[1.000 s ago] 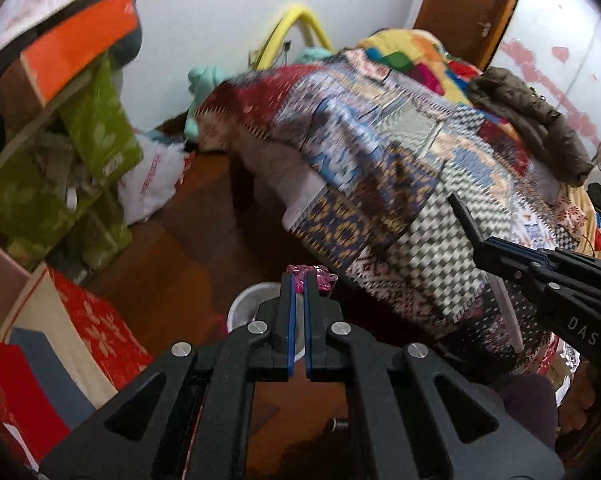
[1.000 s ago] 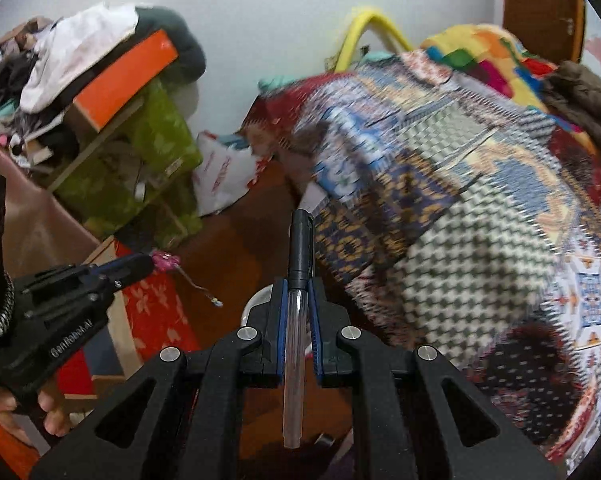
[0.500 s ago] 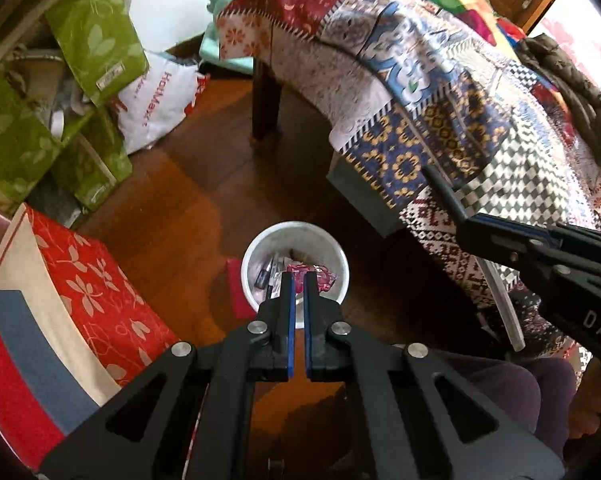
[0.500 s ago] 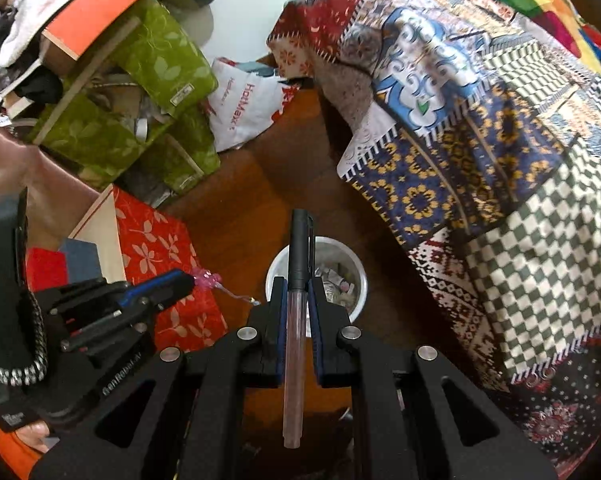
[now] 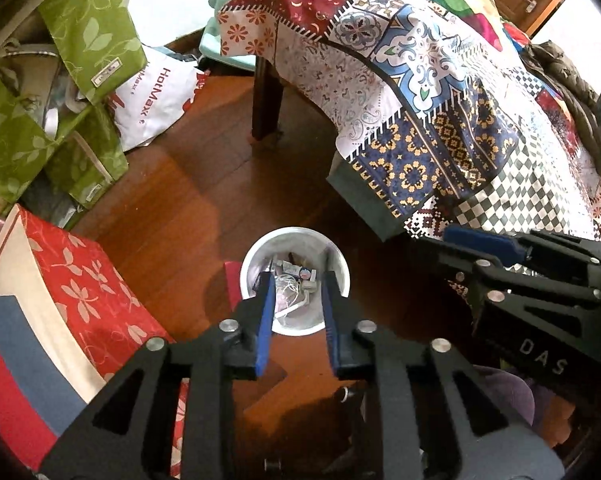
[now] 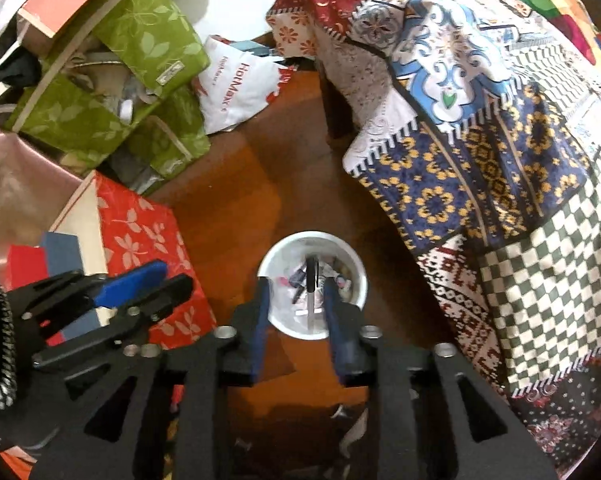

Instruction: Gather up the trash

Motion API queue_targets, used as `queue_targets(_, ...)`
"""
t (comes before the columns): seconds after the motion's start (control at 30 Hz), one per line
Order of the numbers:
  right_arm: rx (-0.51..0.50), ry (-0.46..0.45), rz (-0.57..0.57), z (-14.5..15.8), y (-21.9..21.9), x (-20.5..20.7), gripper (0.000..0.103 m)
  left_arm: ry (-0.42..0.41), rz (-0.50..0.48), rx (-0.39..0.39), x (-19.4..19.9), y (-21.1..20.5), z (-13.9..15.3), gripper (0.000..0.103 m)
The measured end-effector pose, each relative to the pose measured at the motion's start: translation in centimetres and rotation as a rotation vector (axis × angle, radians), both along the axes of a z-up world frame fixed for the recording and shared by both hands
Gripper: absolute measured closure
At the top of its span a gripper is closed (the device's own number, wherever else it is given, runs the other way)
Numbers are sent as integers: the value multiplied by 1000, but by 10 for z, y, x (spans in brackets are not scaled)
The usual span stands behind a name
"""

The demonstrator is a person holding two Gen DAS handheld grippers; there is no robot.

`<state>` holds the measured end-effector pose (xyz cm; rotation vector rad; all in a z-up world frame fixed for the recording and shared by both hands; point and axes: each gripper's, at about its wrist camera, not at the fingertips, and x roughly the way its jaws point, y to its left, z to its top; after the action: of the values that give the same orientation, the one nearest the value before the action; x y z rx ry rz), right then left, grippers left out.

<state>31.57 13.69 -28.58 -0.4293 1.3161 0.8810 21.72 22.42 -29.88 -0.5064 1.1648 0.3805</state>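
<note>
A white trash bin (image 5: 296,238) stands on the wooden floor and holds several bits of rubbish (image 5: 290,269). Directly above it, my left gripper (image 5: 297,280) points down; its jaws are opening and nothing is between them. My right gripper (image 6: 296,283) hangs over the same bin (image 6: 312,240), and its jaws are opening too. A pen (image 6: 311,280) with a black cap and clear barrel stands loose between them, apart from both pads, tip toward the bin. Each gripper appears at the edge of the other's view, the right gripper (image 5: 480,240) and the left gripper (image 6: 160,280).
A bed under a patchwork quilt (image 5: 440,120) overhangs the bin on the right, its wooden leg (image 5: 264,100) behind. A red floral box (image 5: 88,280) sits close on the left. Green floral bags (image 5: 80,40) and a white plastic bag (image 5: 160,92) are piled further back.
Both grippers sank toward the bin and tipped downward. The left jaws parted and its pink wrapper is gone from them. The right jaws parted and the pen hangs free.
</note>
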Motion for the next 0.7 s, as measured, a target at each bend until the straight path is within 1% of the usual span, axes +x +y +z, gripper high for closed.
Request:
queue_targets(0.03,2,1,-8,1,-3,1,64,1,-2,5,-1,0,1,81)
queue_targets(0.1,14,0,-25,6,-11,2,64,-2,-4,27,-6,-1,7,81)
queue_targets(0.2,27,-10,-40,16,-22,2,64,-25,1,35,-13,-1,20,79)
queue_targets(0.27,41,-34,-49,27,-33,1,64,-59,5,46,-19,-3,35,73)
queue_targets(0.37,63,-73,-58,46,-46,-4,64,-104,-1,84,-27,-11,61,72)
queue_targets(0.43,89,-103,-61,63,-58,-8,64,-141,-5,108,-33,-16,80,72)
queue_targets(0.53,134,-173,-70,92,-77,-18,64,-205,-6,147,-43,-27,111,72)
queue_targets(0.63,194,-242,-75,126,-98,-32,64,-278,-7,177,-57,-41,144,72)
queue_targets(0.67,222,-277,-82,141,-108,-39,64,-298,-8,184,-61,-46,152,72)
queue_targets(0.7,241,-301,-88,151,-116,-44,64,-334,-11,196,-68,-53,166,72)
